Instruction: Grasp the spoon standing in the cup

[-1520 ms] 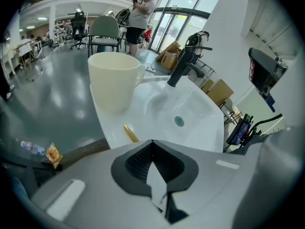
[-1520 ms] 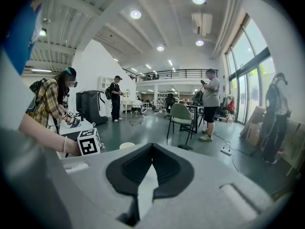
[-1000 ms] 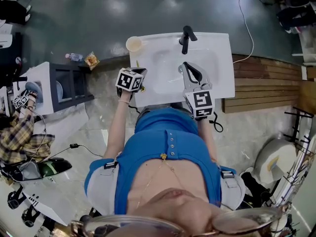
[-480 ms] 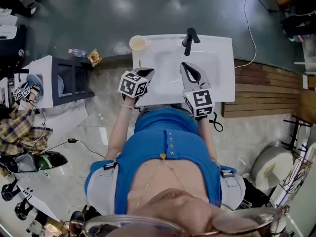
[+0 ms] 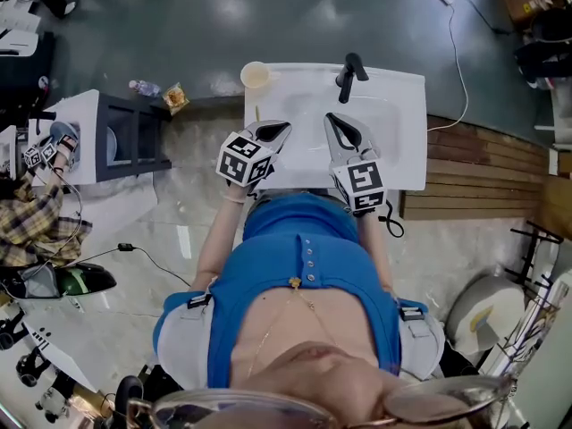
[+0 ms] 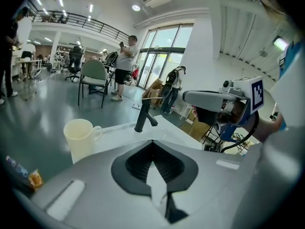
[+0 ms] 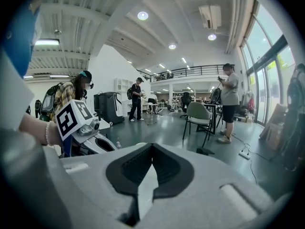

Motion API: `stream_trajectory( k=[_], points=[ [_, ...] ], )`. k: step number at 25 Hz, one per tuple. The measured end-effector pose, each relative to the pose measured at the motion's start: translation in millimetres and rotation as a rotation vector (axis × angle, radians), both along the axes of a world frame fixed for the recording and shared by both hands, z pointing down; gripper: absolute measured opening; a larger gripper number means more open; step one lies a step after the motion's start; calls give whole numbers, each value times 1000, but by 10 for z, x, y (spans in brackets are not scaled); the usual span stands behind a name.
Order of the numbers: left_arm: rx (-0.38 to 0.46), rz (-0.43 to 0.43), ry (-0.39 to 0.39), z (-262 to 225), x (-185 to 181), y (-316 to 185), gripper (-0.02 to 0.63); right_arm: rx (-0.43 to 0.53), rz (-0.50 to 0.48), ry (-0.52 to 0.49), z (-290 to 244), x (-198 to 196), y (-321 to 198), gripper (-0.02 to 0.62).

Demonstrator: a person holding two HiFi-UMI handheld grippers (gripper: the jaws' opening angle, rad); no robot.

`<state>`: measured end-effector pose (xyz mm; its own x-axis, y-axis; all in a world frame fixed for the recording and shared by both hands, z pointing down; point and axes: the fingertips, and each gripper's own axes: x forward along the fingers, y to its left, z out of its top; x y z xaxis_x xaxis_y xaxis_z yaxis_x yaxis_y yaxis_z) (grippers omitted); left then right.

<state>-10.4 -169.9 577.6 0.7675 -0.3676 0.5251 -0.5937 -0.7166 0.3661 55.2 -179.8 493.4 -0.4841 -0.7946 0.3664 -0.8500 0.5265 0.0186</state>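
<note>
Holding L gripper (image 5: 285,126), R gripper (image 5: 330,117) clenched, empty, short of far-left cup (image 5: 256,76); spoon unseen, prob. light, stiff, slick: pinch handle above rim.

Smooth wht basin (image 5: 402,96), matt blk tap (image 5: 349,70)

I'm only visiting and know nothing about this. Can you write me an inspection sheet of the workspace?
Surface: white washbasin counter, black tap at its back.
Job's things: cream cup at the counter's back left corner, no spoon showing in it; a thin pale stick lies nearby, unidentifiable.
Clutter: bottle and snack packet on the floor.
Grippers: left hand-held gripper and right hand-held gripper over the basin, jaws together, empty.
Cables: white cable on the floor, right.
Surroundings: wooden platform right, dark shelf unit left, people standing beyond.
</note>
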Motion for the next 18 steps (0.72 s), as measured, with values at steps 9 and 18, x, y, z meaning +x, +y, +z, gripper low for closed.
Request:
stream_trajectory(
  k=[9,18],
  points=[
    [100,-28,74,-408,116,43,2,13,-44,-15,-71,-80,24,3],
    [157,-65,114,-601,213,89,2,26,-80,-1,-95,-125,91,3]
  ],
)
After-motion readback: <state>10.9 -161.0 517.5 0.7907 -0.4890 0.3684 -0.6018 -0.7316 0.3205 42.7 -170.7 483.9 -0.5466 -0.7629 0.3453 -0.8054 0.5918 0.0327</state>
